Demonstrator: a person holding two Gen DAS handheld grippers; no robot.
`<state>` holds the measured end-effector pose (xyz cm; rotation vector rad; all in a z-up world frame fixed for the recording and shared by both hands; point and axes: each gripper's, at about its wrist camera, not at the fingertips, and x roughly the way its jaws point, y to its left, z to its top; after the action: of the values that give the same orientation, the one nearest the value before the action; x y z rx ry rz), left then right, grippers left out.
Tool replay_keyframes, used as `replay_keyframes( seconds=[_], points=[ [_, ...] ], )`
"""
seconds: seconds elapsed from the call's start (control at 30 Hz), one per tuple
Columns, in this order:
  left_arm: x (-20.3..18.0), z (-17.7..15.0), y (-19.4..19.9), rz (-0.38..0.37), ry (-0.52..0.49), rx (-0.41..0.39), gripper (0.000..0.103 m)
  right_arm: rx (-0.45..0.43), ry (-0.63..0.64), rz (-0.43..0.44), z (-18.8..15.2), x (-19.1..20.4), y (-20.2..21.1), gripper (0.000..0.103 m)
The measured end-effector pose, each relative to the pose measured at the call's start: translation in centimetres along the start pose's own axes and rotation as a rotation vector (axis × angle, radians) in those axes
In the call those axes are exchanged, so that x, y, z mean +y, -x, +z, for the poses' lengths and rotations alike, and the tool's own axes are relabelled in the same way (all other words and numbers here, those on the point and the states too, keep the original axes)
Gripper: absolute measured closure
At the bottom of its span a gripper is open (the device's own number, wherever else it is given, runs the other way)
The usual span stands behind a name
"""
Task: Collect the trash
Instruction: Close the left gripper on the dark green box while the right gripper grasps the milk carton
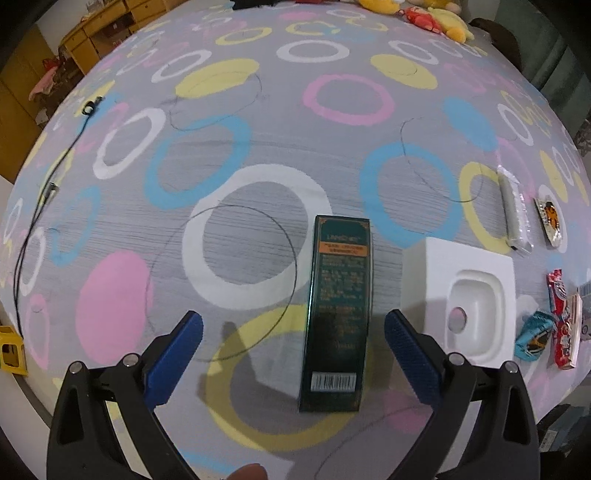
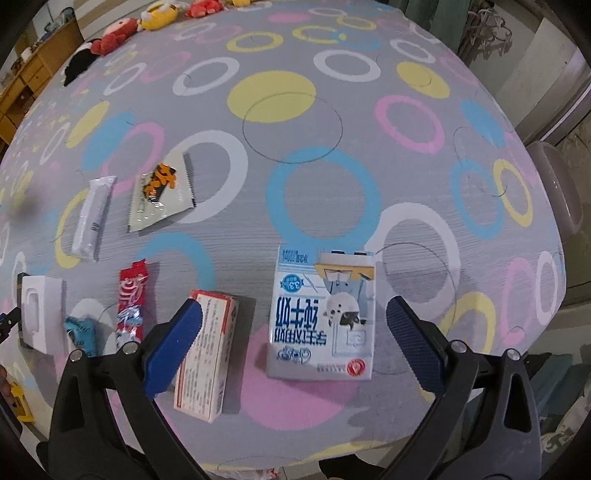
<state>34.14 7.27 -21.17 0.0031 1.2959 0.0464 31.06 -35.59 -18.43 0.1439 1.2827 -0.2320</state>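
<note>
Blue pads frame both scenes as you hold your left gripper [image 1: 293, 328] spread wide at the bottom of the left wrist frame, its fingers either side of a dark green carton [image 1: 338, 314] that lies flat at lower centre, barcode end nearest, touching neither pad. Just right of that carton sits a white moulded tray [image 1: 476, 299], and at the right edge lie a blue wrapper [image 1: 532, 334] and a red wrapper [image 1: 561, 321], close together. Higher on the right edge rest a clear plastic sleeve [image 1: 513, 210] and an orange-printed packet [image 1: 550, 221]. A black cable [image 1: 40, 206] trails up the left edge. Your right gripper [image 2: 293, 326] is likewise spread and holds nothing; in the right wrist frame a blue-and-white milk carton [image 2: 325, 314] lies flat between its fingers, nearer the right pad than the left but clear of both, while a red-and-white box [image 2: 207, 354] lies partly behind the left pad at lower left centre; whether they touch cannot be told. All the litter rests on a grey bedsheet [image 2: 314, 221] printed with pastel rings. Plush toys [image 2: 147, 22] line the far edge at the upper left of that frame, with yellow wooden drawers [image 1: 99, 29] beyond the bed in the left wrist frame's upper left corner.
</note>
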Motion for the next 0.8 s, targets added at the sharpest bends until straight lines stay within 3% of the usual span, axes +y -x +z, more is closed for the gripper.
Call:
replay_keyframes(
  seconds=[0.23, 0.47, 0.6, 0.67, 0.73, 0.8],
  points=[
    [-0.5, 0.6, -2.4, 0.001, -0.009, 0.045, 0.007, 0.045, -0.013, -0.018, 0.8, 0.3, -1.8, 0.005],
    [-0.7, 1.0, -3.1, 0.000, -0.018, 0.038, 0.008, 0.090, -0.032, -0.025, 1.8, -0.2, -3.7, 0.005],
    [-0.9, 0.8, -2.8, -0.008, -0.025, 0.018, 0.017, 0.108, -0.061, -0.020, 2.4, -1.2, -5.0, 0.007],
    [-1.4, 0.6, -2.5, -0.011, -0.033, 0.011, 0.025, 0.111, -0.084, -0.007, 2.7, -1.8, -5.4, 0.015],
    [-1.8, 0.5, -2.3, -0.010, -0.041, 0.003, 0.029, 0.122, -0.121, 0.013, 2.9, -2.6, -5.6, 0.030],
    [-1.9, 0.5, -2.3, -0.009, -0.038, -0.001, 0.030, 0.133, -0.117, 0.016, 3.0, -3.1, -5.7, 0.034]
  ],
)
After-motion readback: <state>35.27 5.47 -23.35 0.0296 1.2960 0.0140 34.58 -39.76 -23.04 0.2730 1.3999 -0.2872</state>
